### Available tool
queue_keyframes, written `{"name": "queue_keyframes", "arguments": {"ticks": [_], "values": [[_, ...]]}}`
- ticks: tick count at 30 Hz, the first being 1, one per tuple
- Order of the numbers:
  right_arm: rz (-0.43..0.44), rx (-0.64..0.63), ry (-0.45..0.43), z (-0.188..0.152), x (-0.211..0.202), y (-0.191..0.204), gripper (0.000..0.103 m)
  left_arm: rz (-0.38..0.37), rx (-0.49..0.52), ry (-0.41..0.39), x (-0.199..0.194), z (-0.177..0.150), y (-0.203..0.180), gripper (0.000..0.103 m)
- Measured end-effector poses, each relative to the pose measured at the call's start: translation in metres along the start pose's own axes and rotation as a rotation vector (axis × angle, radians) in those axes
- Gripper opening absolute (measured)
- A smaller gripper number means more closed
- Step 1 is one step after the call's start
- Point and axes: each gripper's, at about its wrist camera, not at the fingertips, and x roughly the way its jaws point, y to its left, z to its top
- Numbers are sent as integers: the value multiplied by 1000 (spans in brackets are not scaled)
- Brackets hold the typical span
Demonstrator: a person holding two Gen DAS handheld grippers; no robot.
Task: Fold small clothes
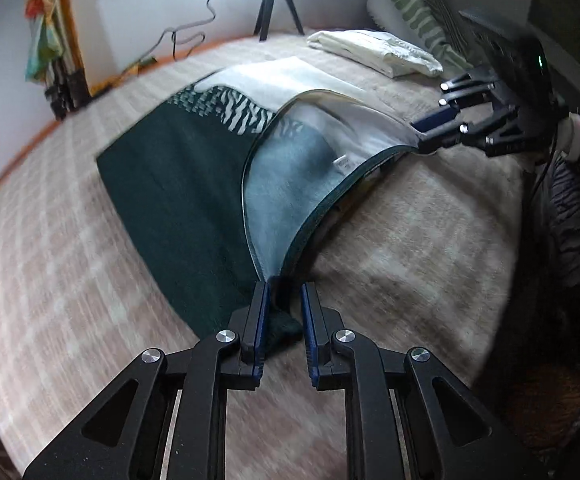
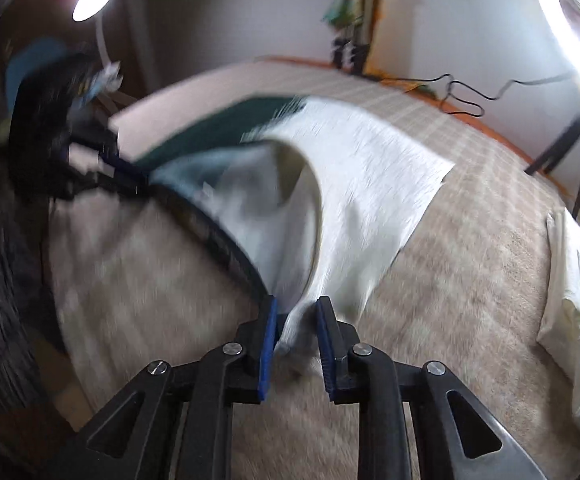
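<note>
Mid-fold. Green-and-white garment [image 1: 178, 184] spread on bed [image 1: 70, 280], near edge lifted btwn both grippers. Left hand-held gripper [image 1: 284, 292] narrow, pinching dark green corner at 6 o'clock in left wrist view. Right hand-held gripper [image 2: 295, 316] narrow, white corner btwn pads at 6 o'clock in right wrist view; pad contact blurred, grip looks loose. Folded white cloth [image 1: 373, 50] well apart at 1 o'clock. Risks: white corner slipping out, uneven carry skewing fold, slack middle bunching when laid down.
</note>
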Motion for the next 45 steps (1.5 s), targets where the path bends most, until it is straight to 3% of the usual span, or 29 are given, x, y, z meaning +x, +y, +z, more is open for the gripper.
{"name": "queue_keyframes", "arguments": {"ticks": [3, 6, 8, 11, 13, 18, 21, 23, 26, 27, 30, 31, 33, 35, 40, 45], "values": [[42, 45, -34, -3, -17, -12, 20, -2, -57, -37, -15, 1, 8, 14], [92, 140, -143, 3, -40, -33, 31, -20, -115, -113, -32, 10, 14, 14], [110, 202, -195, 11, -45, -46, 31, -18, -156, -175, -39, 23, 19, 14], [58, 303, -235, 28, -40, -69, 31, 9, -191, -247, -38, 52, 23, 14], [26, 400, -233, 39, -25, -90, 31, -13, -234, -291, -30, 72, 21, 14], [39, 629, -195, 53, 10, -145, 40, 30, -257, -297, 3, 120, 19, 14], [157, 776, -196, 50, 30, -172, 53, 57, -259, -276, 25, 132, 21, 14], [202, 852, -192, 48, 46, -184, 56, 78, -251, -244, 41, 137, 22, 14], [215, 867, -162, 53, 62, -185, 50, 94, -240, -187, 62, 135, 23, 14], [224, 856, -155, 56, 66, -184, 30, 104, -229, -170, 68, 134, 22, 14], [180, 808, -156, 68, 64, -178, 5, 153, -186, -131, 88, 127, 16, 14], [131, 783, -158, 72, 58, -177, 2, 170, -173, -149, 89, 126, 13, 14], [9, 732, -160, 80, 46, -174, 2, 165, -165, -142, 87, 128, 12, 18], [-18, 703, -180, 86, 36, -172, 5, 142, -200, -151, 80, 127, 16, 18], [116, 543, -271, 118, 21, -140, 7, 147, -252, -222, 50, 123, 29, 18], [170, 487, -191, 151, 57, -113, 7, 159, -394, -248, 45, 119, 63, 18]]}}
